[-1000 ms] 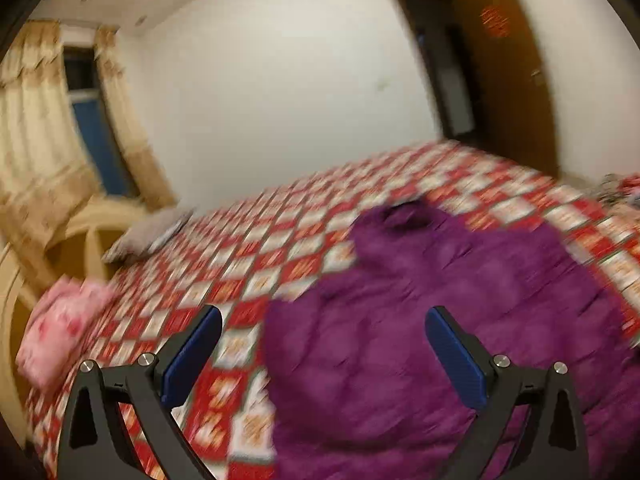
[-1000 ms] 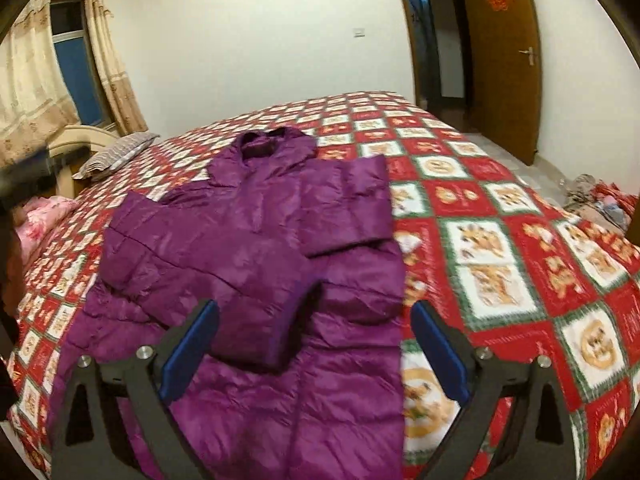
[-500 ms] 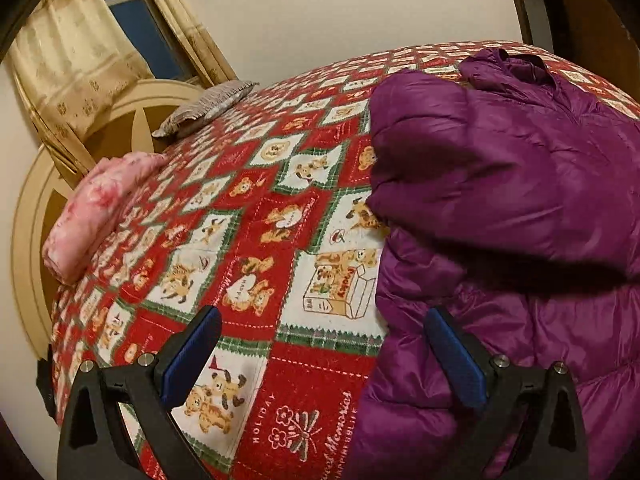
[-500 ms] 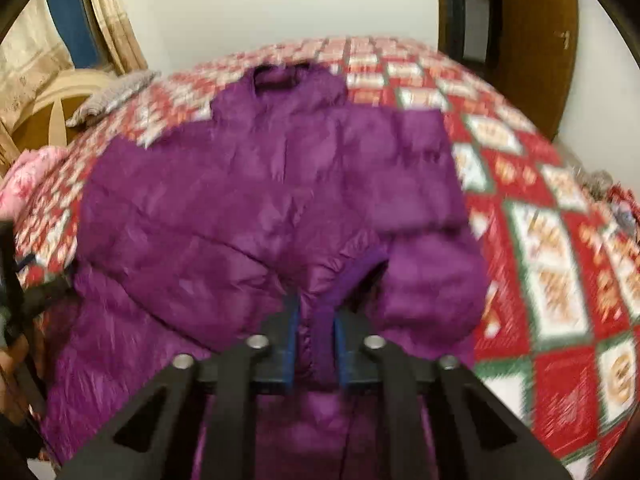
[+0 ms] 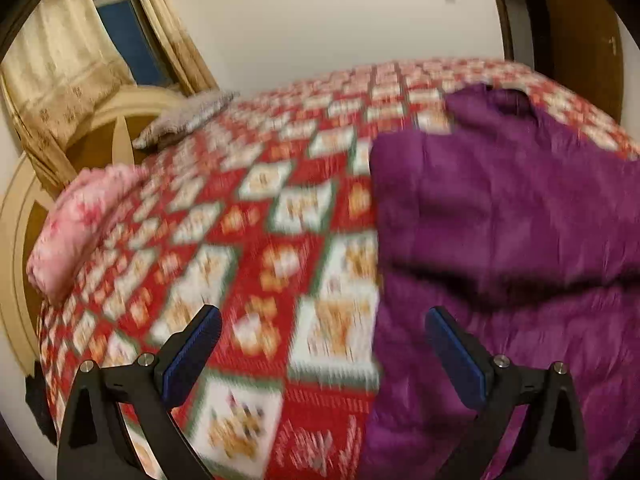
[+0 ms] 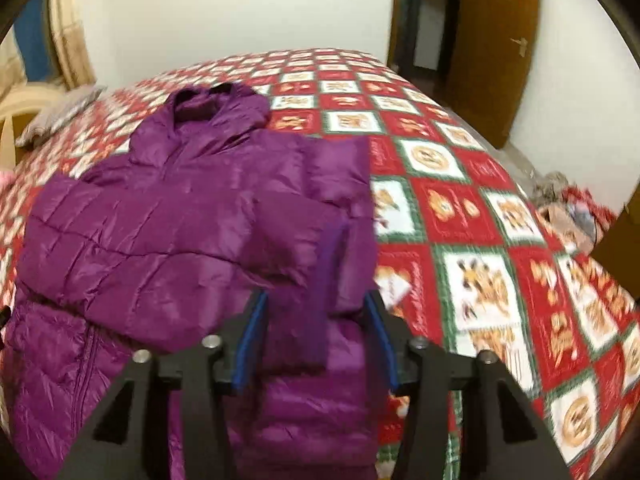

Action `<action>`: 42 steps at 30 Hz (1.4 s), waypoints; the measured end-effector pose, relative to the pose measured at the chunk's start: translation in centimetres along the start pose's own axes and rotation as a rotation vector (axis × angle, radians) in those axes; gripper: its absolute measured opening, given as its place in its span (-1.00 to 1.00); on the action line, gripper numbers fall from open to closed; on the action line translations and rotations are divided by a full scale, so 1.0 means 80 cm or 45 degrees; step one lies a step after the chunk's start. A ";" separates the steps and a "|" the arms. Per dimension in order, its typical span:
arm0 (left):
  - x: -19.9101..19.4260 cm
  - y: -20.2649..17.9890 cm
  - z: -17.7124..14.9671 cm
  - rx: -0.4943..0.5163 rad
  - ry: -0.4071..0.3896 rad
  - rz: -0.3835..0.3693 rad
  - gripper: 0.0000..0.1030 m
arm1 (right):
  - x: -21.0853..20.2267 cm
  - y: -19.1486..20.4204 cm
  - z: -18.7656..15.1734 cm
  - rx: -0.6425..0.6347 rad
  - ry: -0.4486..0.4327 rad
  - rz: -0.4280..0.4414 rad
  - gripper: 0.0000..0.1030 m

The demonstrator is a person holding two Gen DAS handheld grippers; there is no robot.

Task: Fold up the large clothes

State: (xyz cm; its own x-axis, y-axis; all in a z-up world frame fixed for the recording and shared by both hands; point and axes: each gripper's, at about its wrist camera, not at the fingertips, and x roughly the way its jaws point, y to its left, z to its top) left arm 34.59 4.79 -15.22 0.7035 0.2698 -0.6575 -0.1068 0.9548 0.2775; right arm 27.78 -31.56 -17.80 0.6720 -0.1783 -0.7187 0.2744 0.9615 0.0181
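The purple puffer jacket (image 6: 168, 232) lies front-up on the red patchwork bedspread (image 6: 460, 208), hood toward the far wall, both sleeves already folded across the chest. Your right gripper (image 6: 314, 336) has just been opening; its jaws now stand partly apart with the sleeve cuff (image 6: 304, 320) loose between them, the pads seemingly not pressing it, so that sleeve looks placed. Your left gripper (image 5: 324, 356) is spread wide and empty, hovering over the bedspread just beside the jacket's side edge. The sleeve step looks finished. Next comes the body fold, I'd say: bring both grippers down to the hem nearest you, pinch a corner each, and carry it toward the hood.
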 end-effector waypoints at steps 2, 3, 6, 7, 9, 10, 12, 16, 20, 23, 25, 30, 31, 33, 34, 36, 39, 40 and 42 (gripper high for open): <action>0.001 -0.001 0.027 -0.012 -0.039 -0.007 0.97 | -0.019 -0.007 0.006 0.048 -0.069 -0.014 0.03; 0.006 -0.004 0.046 -0.024 -0.064 -0.007 0.97 | -0.029 -0.006 0.012 0.065 -0.111 -0.029 0.06; 0.033 -0.015 0.091 -0.085 -0.102 -0.032 0.97 | -0.037 0.014 0.041 0.056 -0.193 0.016 0.08; 0.041 -0.018 0.101 -0.096 -0.108 -0.023 0.97 | -0.033 0.024 0.050 0.037 -0.195 0.036 0.08; 0.077 -0.030 0.122 -0.113 -0.070 0.002 0.97 | -0.015 0.038 0.067 0.034 -0.174 0.105 0.04; 0.091 -0.035 0.126 -0.116 -0.051 0.008 0.97 | -0.001 0.045 0.077 0.045 -0.146 0.117 0.01; 0.115 -0.046 0.128 -0.101 0.000 0.005 0.97 | 0.029 0.051 0.087 0.049 -0.102 0.141 -0.03; 0.153 -0.073 0.095 -0.050 0.098 0.027 0.97 | 0.076 0.052 0.075 0.038 -0.043 0.121 -0.10; 0.156 -0.084 0.075 -0.040 0.070 0.037 0.98 | 0.104 0.047 0.044 0.018 -0.011 0.080 -0.14; 0.159 -0.090 0.074 -0.027 0.067 0.042 0.98 | 0.105 0.041 0.040 0.048 -0.019 0.093 -0.15; 0.163 -0.090 0.073 -0.033 0.075 0.028 0.98 | 0.106 0.041 0.039 0.050 -0.020 0.095 -0.15; 0.167 -0.085 0.070 -0.070 0.072 0.000 0.98 | 0.110 0.043 0.038 0.046 -0.031 0.080 -0.15; 0.167 -0.085 0.070 -0.073 0.074 -0.002 0.98 | 0.110 0.043 0.038 0.044 -0.032 0.078 -0.15; 0.167 -0.084 0.069 -0.081 0.076 -0.011 0.98 | 0.110 0.043 0.037 0.047 -0.033 0.081 -0.15; 0.168 -0.084 0.069 -0.082 0.076 -0.013 0.98 | 0.110 0.043 0.037 0.049 -0.034 0.082 -0.15; 0.167 -0.085 0.069 -0.080 0.072 -0.010 0.98 | 0.110 0.042 0.037 0.048 -0.034 0.081 -0.15; 0.166 -0.085 0.069 -0.077 0.070 -0.006 0.98 | 0.111 0.042 0.037 0.044 -0.035 0.075 -0.15; 0.165 -0.085 0.070 -0.076 0.068 -0.002 0.98 | 0.112 0.043 0.037 0.041 -0.034 0.072 -0.15; 0.156 -0.079 0.075 -0.081 0.070 0.024 0.98 | 0.112 0.042 0.037 0.036 -0.029 0.068 -0.15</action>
State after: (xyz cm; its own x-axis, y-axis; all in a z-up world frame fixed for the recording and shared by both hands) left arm 48.24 1.37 -20.96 0.6612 0.2926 -0.6908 -0.1653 0.9550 0.2463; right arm 36.80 -30.52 -22.12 0.7016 -0.1319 -0.7002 0.2567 0.9635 0.0757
